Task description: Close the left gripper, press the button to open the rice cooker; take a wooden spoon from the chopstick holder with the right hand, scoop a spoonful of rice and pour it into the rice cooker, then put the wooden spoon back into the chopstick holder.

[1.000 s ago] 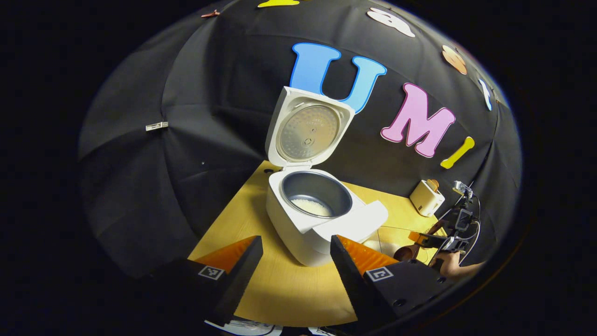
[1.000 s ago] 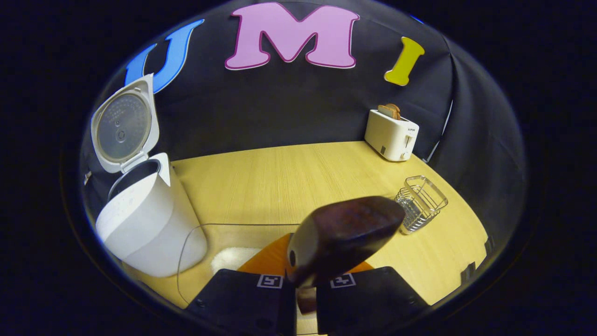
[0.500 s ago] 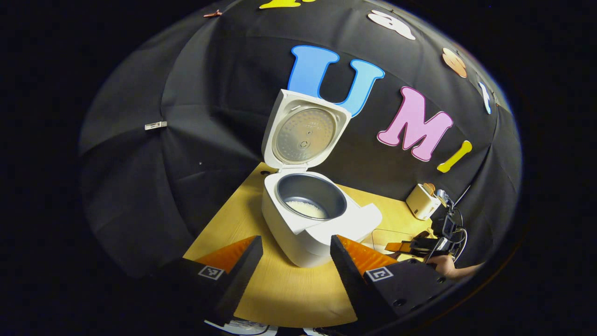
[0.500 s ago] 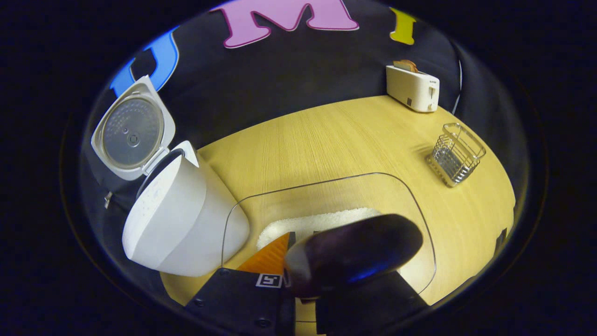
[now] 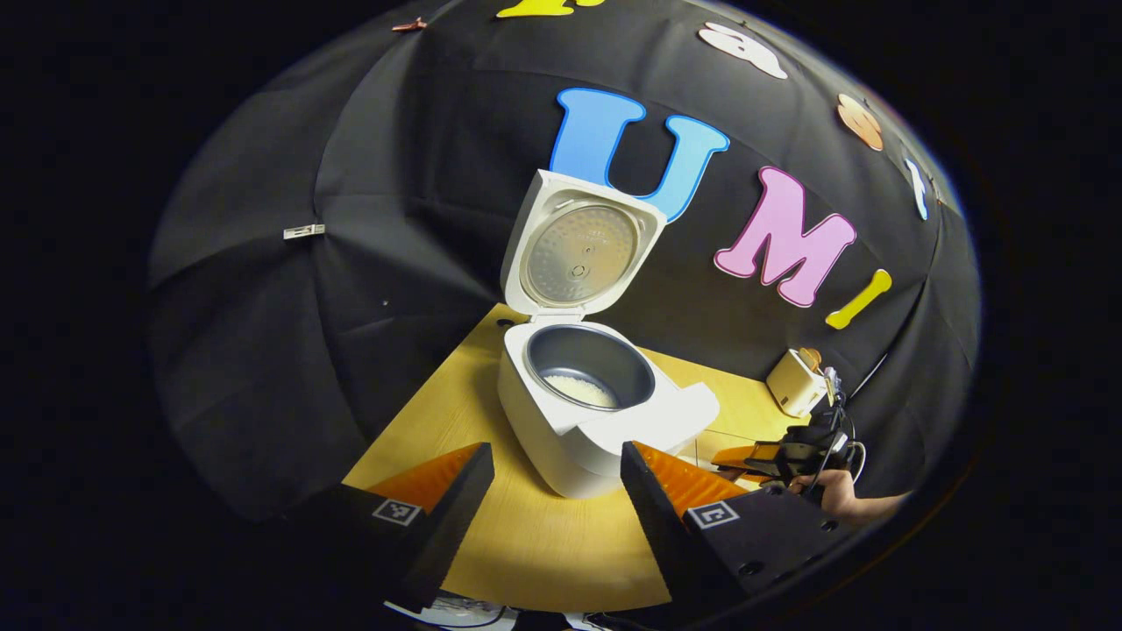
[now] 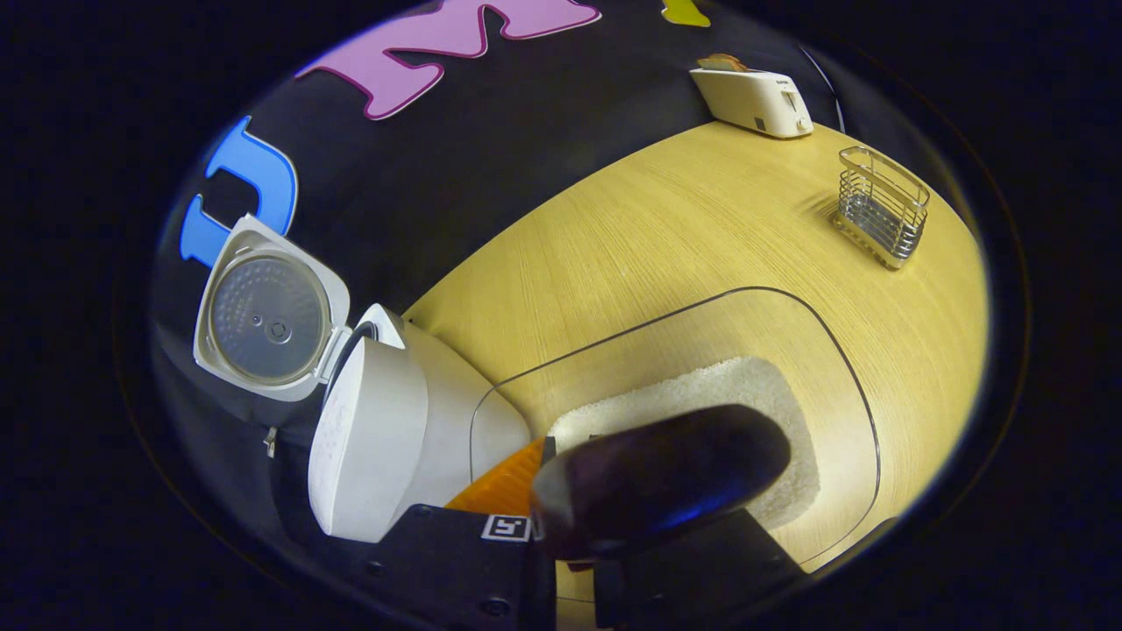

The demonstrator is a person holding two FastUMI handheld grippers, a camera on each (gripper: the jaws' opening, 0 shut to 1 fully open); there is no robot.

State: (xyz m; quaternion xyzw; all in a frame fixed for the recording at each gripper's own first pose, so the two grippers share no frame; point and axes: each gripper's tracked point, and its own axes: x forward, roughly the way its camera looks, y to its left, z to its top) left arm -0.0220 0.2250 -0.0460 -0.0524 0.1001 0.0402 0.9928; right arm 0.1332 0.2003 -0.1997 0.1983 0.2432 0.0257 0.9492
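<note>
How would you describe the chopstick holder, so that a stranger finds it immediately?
Start at the wooden table. Near its far corner stands a white toaster; the chopstick holder stands nearer than it. It is an open wire basket, see-through, unlike the solid toaster.

wooden spoon (image 6: 659,478): bowl hides rice (image 6: 701,403) partly | handle hidden between gripper fingers

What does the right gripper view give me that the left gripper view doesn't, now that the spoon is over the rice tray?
Right gripper view: the wire chopstick holder standing empty, the rice pile in the clear tray, and the wooden spoon bowl above it, clamped in the right hand-held gripper.

Left gripper view: rice already lying in the cooker's inner pot, and the open left hand-held gripper.

Both: the rice cooker with its lid up, the toaster, the wooden table.
</note>
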